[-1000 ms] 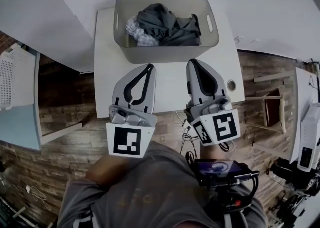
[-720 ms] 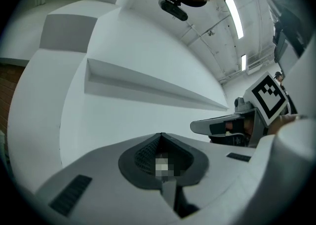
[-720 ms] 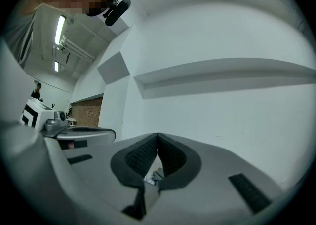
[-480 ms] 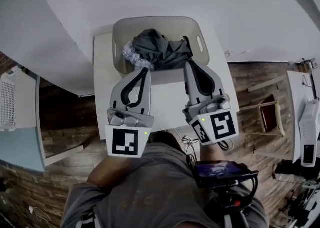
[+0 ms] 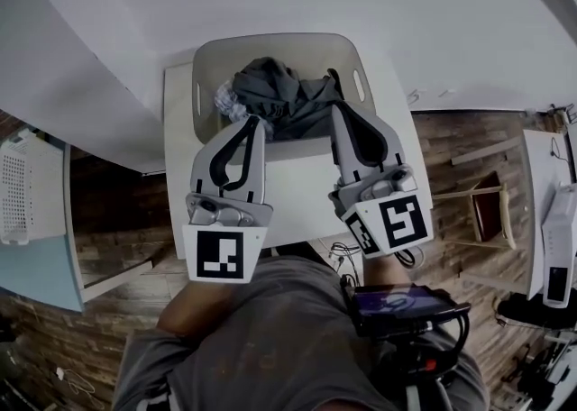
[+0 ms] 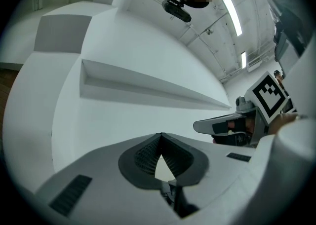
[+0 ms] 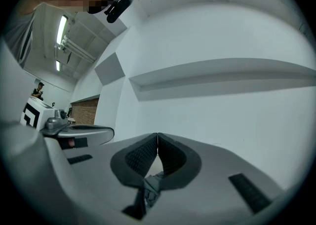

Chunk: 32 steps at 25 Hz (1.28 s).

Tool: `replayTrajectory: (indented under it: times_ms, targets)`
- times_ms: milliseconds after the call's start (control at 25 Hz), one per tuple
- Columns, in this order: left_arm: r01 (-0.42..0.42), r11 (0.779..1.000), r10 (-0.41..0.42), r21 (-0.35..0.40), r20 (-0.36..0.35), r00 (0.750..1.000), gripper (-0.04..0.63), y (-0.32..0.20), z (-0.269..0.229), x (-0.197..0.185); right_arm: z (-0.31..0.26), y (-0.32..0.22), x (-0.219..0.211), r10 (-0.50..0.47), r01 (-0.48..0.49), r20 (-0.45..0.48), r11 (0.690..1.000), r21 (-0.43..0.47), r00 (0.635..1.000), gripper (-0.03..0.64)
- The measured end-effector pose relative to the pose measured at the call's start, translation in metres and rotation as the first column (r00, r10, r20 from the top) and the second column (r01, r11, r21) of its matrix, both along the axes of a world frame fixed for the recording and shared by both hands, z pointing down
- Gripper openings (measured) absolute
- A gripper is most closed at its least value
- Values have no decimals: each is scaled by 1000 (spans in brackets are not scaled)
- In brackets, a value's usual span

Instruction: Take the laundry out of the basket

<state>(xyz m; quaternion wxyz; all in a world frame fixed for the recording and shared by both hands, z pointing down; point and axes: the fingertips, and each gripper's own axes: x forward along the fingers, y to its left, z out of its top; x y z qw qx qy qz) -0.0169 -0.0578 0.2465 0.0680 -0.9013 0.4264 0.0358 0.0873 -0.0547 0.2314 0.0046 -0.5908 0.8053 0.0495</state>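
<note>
1. Laundry [image 5: 279,94] is not yet being gripped. Nearest the person, the left tongs [image 5: 258,120] and right tongs [image 5: 335,109] are both sitting clenched on nothing, tips meeting.
2. Beneath them, the tabletop [image 5: 297,188] is lying bare.
3. Farther on, the basket [image 5: 204,85] is holding the dark heap, which is sitting just under the tips.
4. To do the reach well, the tongs should probably be opening before dipping in, then pinching a thick fold and lifting it clear of the rim.
5. Compared with a second ago, both tongs are reaching farther. Their tips were short of the basket's near wall and are now overlapping it.
</note>
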Motion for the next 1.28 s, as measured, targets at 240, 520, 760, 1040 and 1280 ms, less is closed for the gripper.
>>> replayTrajectory:
  times_ms: [240,520,760,1040,1280]
  targets:
    - [33,999,-33,-6,-5,999,8,-26,-2,7,3,-27,7,-31,32,8,999,-17,999,8]
    - [73,997,-73,-16,6,997,8,-56,0,9,12,-61,11,-69,69,7,996,-49,998,8]
    - [100,994,-100,-39,-8,995,8,-78,1,8,23,-86,11,-102,102,8,992,-79,995,8]
    - [117,992,-117,-46,-12,993,8,-101,6,8,39,-113,5,-137,135,-3,983,-122,991,8]
    - [131,987,-132,-96,-5,991,8,-136,28,5,66,-149,-3,-171,165,-17,967,-195,985,12]
